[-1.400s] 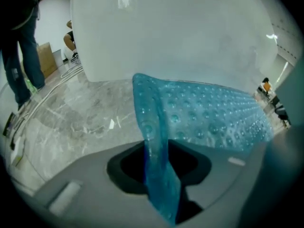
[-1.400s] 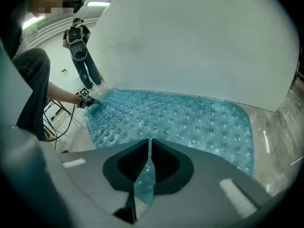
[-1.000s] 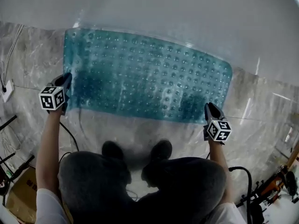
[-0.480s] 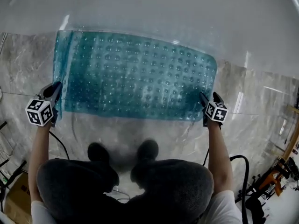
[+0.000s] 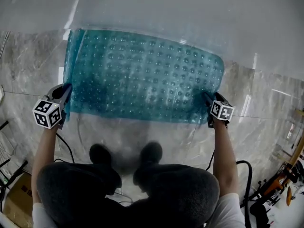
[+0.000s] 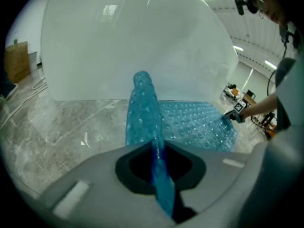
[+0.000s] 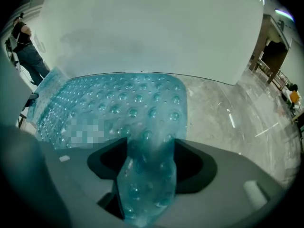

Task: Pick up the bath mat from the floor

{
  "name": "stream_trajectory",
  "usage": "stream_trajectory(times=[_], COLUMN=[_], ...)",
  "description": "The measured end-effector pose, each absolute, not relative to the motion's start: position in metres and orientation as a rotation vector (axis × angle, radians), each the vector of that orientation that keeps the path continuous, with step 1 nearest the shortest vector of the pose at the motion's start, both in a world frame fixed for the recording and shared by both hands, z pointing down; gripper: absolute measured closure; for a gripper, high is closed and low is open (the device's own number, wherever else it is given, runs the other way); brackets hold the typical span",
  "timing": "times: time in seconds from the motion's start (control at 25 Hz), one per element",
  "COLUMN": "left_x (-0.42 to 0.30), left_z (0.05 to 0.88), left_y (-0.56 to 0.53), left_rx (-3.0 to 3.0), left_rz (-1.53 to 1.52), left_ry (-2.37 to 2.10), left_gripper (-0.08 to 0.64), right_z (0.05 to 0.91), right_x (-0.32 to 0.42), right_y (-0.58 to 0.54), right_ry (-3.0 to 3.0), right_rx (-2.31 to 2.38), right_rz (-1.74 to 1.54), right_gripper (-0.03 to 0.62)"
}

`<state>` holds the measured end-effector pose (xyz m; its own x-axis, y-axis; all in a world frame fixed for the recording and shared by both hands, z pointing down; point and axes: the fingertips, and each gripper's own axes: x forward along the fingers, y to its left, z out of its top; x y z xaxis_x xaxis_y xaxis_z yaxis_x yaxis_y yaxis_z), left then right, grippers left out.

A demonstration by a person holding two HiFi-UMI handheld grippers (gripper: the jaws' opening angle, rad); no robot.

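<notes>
Item: bath mat (image 5: pixel 142 75), translucent teal, covered in rows of round bumps, rectangular with rounded corners.
Location: spread on the floor (image 5: pixel 28 61), long side across the head view, far edge at the foot of a pale wall (image 5: pixel 166 8).
Condition: mostly flat. The left short edge is lifted and curled over, and in the left gripper view (image 6: pixel 142 113) it stands up as a narrow ridge. The near right corner is bunched into a loose fold (image 7: pixel 142 141).

Left tool (image 5: pixel 66 89): at the mat's near left corner, jaws drawn narrow and pinching the thin edge of the mat (image 6: pixel 159 170).
Right tool (image 5: pixel 207 98): at the near right corner. Its jaws have just been opening and stand wide, with the folded corner between them (image 7: pixel 147 175) and a dark gap at either side of it.
Marker cubes: one on each tool, left (image 5: pixel 47 113), right (image 5: pixel 222 110).

Surroundings: grey marbled floor, glossy with light streaks. Two dark shoes (image 5: pixel 100 153) (image 5: pixel 151 152) stand near the mat's front edge. A black cable (image 5: pixel 64 144) trails on the floor by the left arm.
</notes>
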<state>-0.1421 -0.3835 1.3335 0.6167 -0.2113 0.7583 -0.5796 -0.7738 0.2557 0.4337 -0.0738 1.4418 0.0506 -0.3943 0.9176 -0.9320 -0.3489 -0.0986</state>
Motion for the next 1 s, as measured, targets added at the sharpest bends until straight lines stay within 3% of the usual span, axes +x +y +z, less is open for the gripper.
stream_trajectory(times=[0.08,0.44,0.72,1.0], left_x=[-0.141,-0.145,-0.162,-0.145], left_z=[1.333,1.320,1.261,1.142], left_y=[-0.383,-0.392,-0.400,-0.388], left_rx=[2.356,2.317,2.295,2.281], left_rz=[1.009,0.928,0.867,0.876], left_ry=[-0.627,-0.656,-0.689,-0.625], left_gripper=[0.529,0.534,0.539,0.541], right_z=[1.439,1.421,1.340,1.214], right_x=[0.433,0.414,0.388,0.354], right_y=[-0.074,-0.084,-0.092,-0.117], right_ry=[-1.317,-1.334,-1.471,-1.581], right_rx=[1.795,1.710,1.725,1.707], right_rz=[1.254,1.280,1.347,1.420], right_gripper=[0.387,0.535,0.551,0.554])
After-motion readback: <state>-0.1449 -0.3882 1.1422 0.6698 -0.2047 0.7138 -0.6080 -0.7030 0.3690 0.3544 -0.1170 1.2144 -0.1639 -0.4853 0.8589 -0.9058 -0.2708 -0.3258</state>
